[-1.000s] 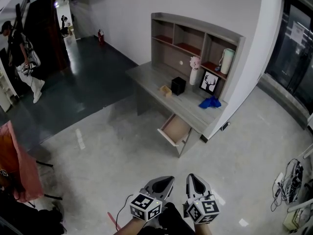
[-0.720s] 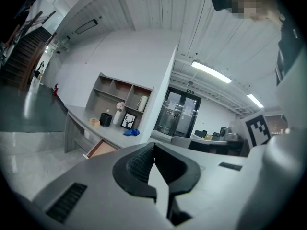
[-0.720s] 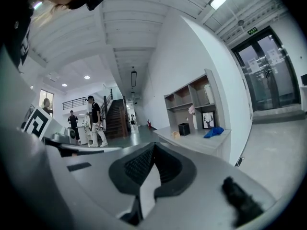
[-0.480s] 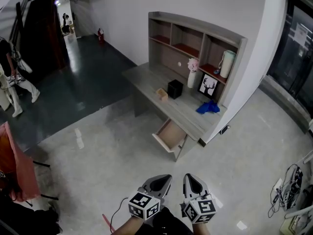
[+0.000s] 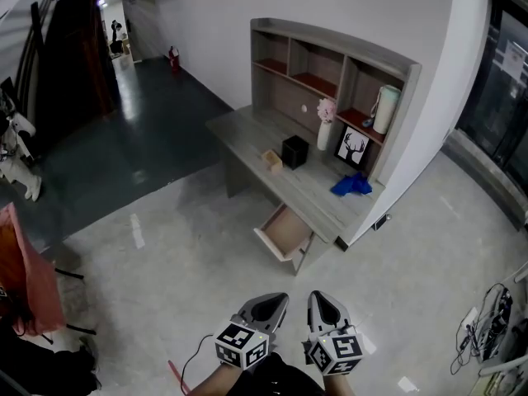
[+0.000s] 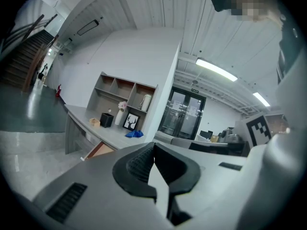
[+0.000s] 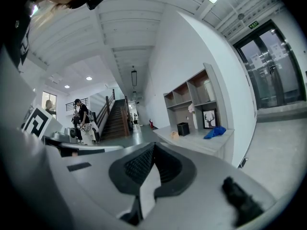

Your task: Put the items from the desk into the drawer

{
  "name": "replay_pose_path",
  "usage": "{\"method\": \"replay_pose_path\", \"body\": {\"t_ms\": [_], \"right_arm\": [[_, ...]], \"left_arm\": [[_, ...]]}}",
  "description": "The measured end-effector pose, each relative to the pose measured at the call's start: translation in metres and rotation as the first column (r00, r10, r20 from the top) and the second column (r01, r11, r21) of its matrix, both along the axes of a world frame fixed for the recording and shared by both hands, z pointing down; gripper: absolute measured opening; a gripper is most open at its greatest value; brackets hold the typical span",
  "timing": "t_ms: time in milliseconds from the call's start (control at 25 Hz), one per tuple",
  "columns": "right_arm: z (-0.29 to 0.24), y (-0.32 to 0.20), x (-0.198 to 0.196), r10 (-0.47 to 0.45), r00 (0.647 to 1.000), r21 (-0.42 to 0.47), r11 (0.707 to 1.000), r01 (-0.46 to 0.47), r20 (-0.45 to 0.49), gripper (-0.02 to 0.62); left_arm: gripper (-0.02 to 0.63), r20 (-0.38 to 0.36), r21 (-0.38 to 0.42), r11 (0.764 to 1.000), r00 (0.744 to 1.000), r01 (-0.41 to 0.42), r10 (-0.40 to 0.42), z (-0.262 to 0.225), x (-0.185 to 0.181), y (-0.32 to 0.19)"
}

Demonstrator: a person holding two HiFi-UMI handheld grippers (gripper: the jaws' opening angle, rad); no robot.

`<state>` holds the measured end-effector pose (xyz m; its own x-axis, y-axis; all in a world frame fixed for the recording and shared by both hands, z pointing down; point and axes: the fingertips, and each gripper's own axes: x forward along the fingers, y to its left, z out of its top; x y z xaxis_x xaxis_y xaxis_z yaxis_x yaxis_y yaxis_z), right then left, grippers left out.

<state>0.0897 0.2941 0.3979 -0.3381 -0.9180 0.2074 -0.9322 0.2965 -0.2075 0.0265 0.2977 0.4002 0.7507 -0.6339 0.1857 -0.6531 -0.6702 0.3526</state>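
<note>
– Items on the table (image 5: 247, 130), what are they?
– I see a black box (image 5: 295, 150), a little tan box (image 5: 272, 160) just beside it, and a blue cloth (image 5: 352, 186) near the right end. All three lie on the table top, none in the drawer.
– Where is the drawer (image 5: 284, 232)?
– It sits under the front of the table, and it is pulled open.
– What else is up there?
– A white vase (image 5: 324, 130) with pink flowers and a picture (image 5: 353, 148) of a deer stand at the back. A tall pale jug (image 5: 384, 108) stands on the shelf (image 5: 330, 60) above the picture.
– And the claws?
– The left claw (image 5: 272, 308) and the right claw (image 5: 326, 308) are side by side over the floor (image 5: 206, 254), well apart from the table. Both point toward it. Each claw is closed tight, with nothing in it.
– Is anyone else around?
– A person (image 7: 81, 121) stands far off, near the stairs (image 7: 115, 121).
</note>
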Motion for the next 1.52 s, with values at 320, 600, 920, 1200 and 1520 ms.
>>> {"method": "replay_pose_path", "body": {"t_ms": [320, 600, 920, 1200, 1520], "right_arm": [[0.006, -0.004, 0.009, 0.002, 1.000, -0.011, 1.000, -0.002, 0.004, 0.011], [0.007, -0.008, 0.015, 0.018, 1.000, -0.011, 1.000, -0.018, 0.007, 0.011], [0.010, -0.011, 0.015, 0.011, 1.000, -0.008, 1.000, -0.011, 0.000, 0.011], [0.014, -0.021, 0.028, 0.031, 0.999, -0.009, 0.999, -0.031, 0.010, 0.011], [0.015, -0.054, 0.029, 0.031, 1.000, -0.004, 1.000, -0.031, -0.003, 0.011]], "left_arm": [[0.011, 0.009, -0.012, 1.000, 1.000, -0.008, 0.008, 0.007, 0.011, -0.002], [0.011, 0.005, -0.012, 1.000, 1.000, -0.007, 0.007, 0.006, 0.012, -0.001], [0.011, 0.000, -0.022, 1.000, 1.000, 0.008, -0.008, 0.012, 0.015, -0.006], [0.011, 0.004, -0.029, 0.999, 1.000, 0.013, -0.013, 0.015, 0.018, -0.013], [0.011, -0.005, -0.029, 0.999, 1.000, 0.021, -0.022, 0.015, 0.019, -0.045]]}}
